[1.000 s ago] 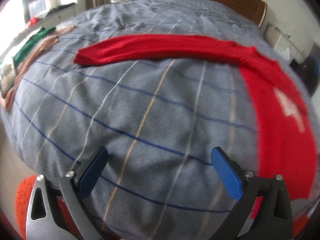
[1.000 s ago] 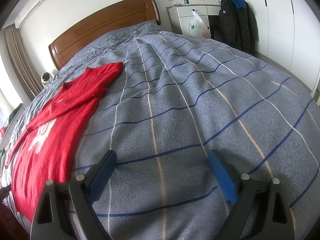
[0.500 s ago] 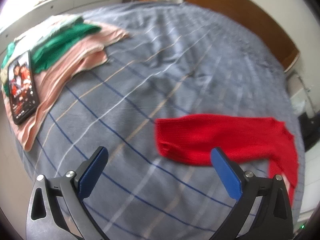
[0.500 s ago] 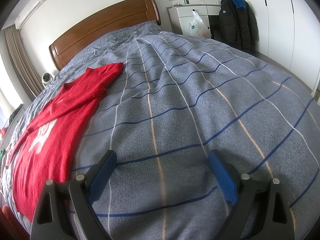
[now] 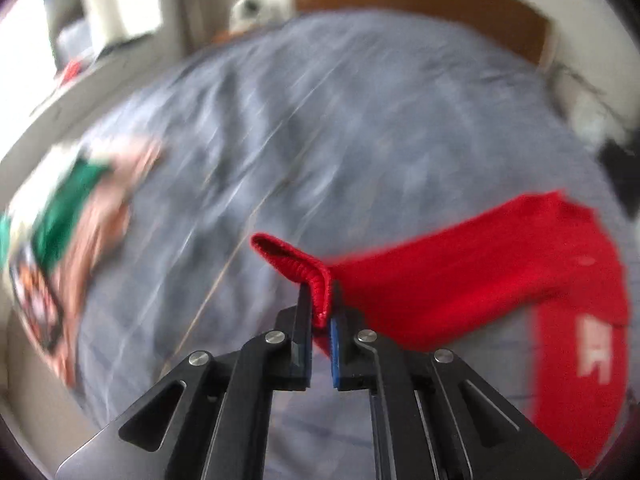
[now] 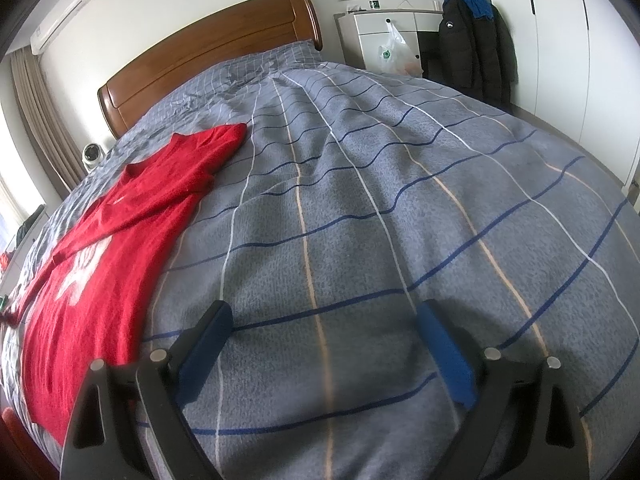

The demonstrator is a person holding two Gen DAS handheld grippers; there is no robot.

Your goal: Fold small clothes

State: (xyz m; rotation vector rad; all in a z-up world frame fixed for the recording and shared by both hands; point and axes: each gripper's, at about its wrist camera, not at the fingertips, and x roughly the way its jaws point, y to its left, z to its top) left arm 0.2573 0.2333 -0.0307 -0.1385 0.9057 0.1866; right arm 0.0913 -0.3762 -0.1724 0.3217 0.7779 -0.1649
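A small red sweater (image 5: 500,272) with a white print lies on the grey checked bed. My left gripper (image 5: 320,304) is shut on the cuff of its sleeve (image 5: 296,260) and holds the cuff lifted off the blanket; the view is blurred by motion. In the right wrist view the red sweater (image 6: 104,248) lies flat at the left. My right gripper (image 6: 324,344) is open and empty over bare blanket, to the right of the sweater.
A pile of green and pink clothes (image 5: 80,200) with a dark picture card lies at the bed's left edge. A wooden headboard (image 6: 208,56) is at the far end. A white cabinet (image 6: 384,40) and a hung black jacket (image 6: 476,44) stand at the right.
My left gripper moved onto the sleeve end, shut on the cuff and lifted it. The right gripper has not moved.
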